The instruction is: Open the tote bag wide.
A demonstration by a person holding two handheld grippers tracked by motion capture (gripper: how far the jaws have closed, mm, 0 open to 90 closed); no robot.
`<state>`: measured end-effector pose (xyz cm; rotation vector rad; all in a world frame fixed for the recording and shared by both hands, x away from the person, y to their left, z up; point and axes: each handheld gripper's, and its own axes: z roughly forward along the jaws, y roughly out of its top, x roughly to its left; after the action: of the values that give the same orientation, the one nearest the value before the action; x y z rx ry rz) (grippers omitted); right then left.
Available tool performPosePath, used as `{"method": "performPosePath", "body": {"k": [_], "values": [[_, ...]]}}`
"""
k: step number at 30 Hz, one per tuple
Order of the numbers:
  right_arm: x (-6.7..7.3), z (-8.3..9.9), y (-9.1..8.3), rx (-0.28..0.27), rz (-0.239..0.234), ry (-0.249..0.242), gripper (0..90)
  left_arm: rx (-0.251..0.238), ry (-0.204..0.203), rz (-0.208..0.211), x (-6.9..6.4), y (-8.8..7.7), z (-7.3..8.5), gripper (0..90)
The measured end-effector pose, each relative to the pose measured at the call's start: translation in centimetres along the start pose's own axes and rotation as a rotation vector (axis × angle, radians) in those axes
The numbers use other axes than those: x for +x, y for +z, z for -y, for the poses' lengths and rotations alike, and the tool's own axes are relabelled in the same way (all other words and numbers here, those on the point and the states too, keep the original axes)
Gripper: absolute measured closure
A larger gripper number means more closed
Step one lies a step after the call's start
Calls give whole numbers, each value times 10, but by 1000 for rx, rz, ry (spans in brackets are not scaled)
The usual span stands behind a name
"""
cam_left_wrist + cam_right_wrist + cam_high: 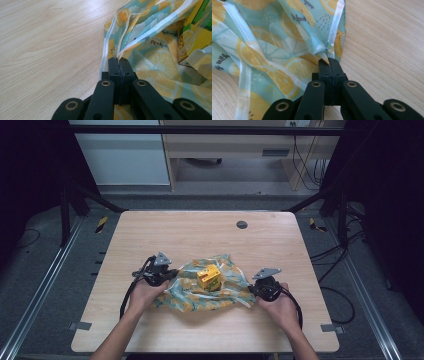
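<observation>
High view: yellow box (209, 277) sits on the lemon-print cloth (192, 295); left gripper (169, 274) and right gripper (252, 291) each clench a cloth edge on the counter (200, 230).

Left tool (119, 60) seen from behind, black jaws pressed together. A folded white-edged hem of the lemon-print bag (150, 57) is pinched between the tips. The bag, teal with yellow lemon slices, is spread to the right over the pale wooden worktop (50, 50). A yellow carton (192, 40) with green markings is partly seen at the right edge, resting on the bag.
</observation>
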<state>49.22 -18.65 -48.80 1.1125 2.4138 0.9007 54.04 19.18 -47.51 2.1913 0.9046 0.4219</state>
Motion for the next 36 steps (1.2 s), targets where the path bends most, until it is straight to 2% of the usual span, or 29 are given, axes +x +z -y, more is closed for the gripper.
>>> {"method": "performPosePath", "body": {"k": [6,15,23,27,36], "values": [[1,1,1,10,5,-23,900,-2,-2,5,1,2,5,900],[4,2,1,18,0,-29,900,-15,3,-3,0,2,9,900],[10,3,-1,26,-9,-51,900,-10,22,-36,0,4,13,900],[12,3,0,30,-10,-70,900,-9,16,-42,0,3,16,900],[17,3,-1,41,-15,-87,900,4,49,-58,0,2,17,900]]}}
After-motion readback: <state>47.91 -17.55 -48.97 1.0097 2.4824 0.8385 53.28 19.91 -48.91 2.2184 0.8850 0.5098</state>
